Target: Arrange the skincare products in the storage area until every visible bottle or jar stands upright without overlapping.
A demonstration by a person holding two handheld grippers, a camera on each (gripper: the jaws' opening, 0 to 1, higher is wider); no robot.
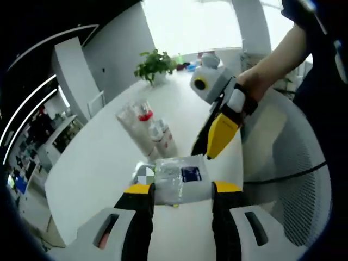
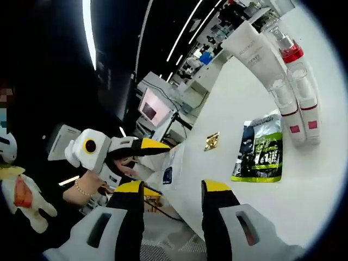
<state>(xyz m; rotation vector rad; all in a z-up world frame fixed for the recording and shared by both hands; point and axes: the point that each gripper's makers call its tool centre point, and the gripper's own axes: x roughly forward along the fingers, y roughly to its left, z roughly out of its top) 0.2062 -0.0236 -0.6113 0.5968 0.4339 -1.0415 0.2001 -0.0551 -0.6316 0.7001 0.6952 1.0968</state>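
My left gripper point(image 1: 182, 189) is shut on a clear-wrapped white packet point(image 1: 179, 179) with a dark blue label, held just above the white table point(image 1: 98, 168). Beyond it, a white tube point(image 1: 133, 122) and red-trimmed bottles point(image 1: 163, 138) lie flat. My right gripper point(image 1: 209, 148), in a person's hand, hovers just past the packet. In the right gripper view my right gripper point(image 2: 173, 190) is open and holds nothing. There the left gripper point(image 2: 160, 148) holds the packet point(image 2: 171, 166) at the table's edge. A white tube point(image 2: 253, 49), a pump bottle point(image 2: 291, 54) and two red-banded bottles point(image 2: 304, 109) lie on their sides.
A green-and-black sachet point(image 2: 261, 149) and a small gold piece point(image 2: 212, 141) lie on the table. A potted plant point(image 1: 155, 65) stands at the far end. A white mesh chair point(image 1: 293, 179) is beside the table. A plush toy point(image 2: 19, 196) hangs off to the side.
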